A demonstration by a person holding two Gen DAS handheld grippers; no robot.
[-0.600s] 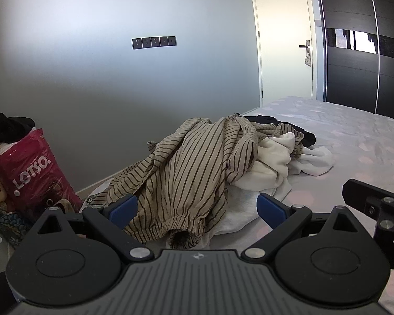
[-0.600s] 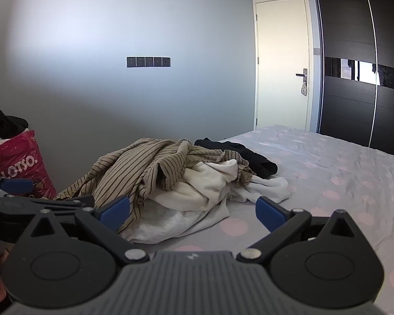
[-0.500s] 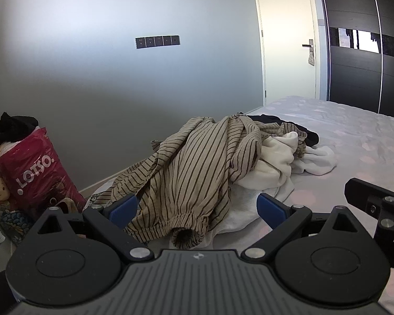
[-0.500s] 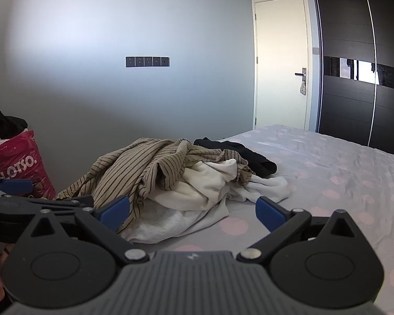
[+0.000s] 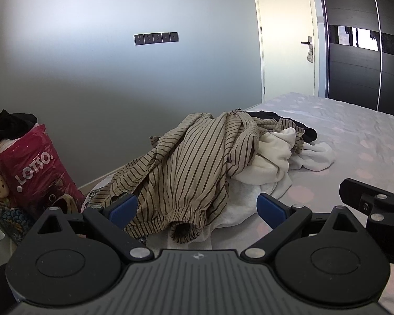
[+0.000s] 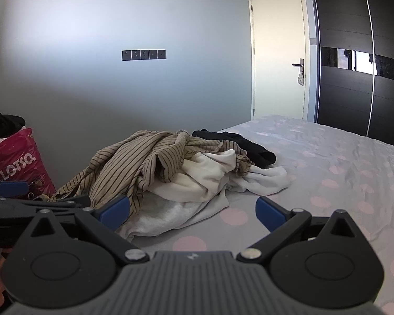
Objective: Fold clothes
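A pile of clothes lies on the bed (image 5: 367,131): a tan striped garment (image 5: 191,162) on top, cream and white pieces (image 5: 273,157) under it, and a black piece (image 5: 307,131) behind. In the right wrist view the striped garment (image 6: 134,165), the white pieces (image 6: 207,181) and the black piece (image 6: 244,144) lie ahead on the left. My left gripper (image 5: 196,207) is open and empty, just short of the striped cuff. My right gripper (image 6: 193,208) is open and empty, in front of the white fabric's edge.
A pink bag marked LOTSO (image 5: 36,168) with soft toys stands on the floor at the left, against the grey wall. A white door (image 5: 286,39) and dark wardrobe (image 5: 367,52) stand behind the bed. The polka-dot sheet (image 6: 341,183) spreads right of the pile.
Both grippers have shifted slightly; the left view has turned a little so the pile sits a bit further right. Both grippers stay open and empty.
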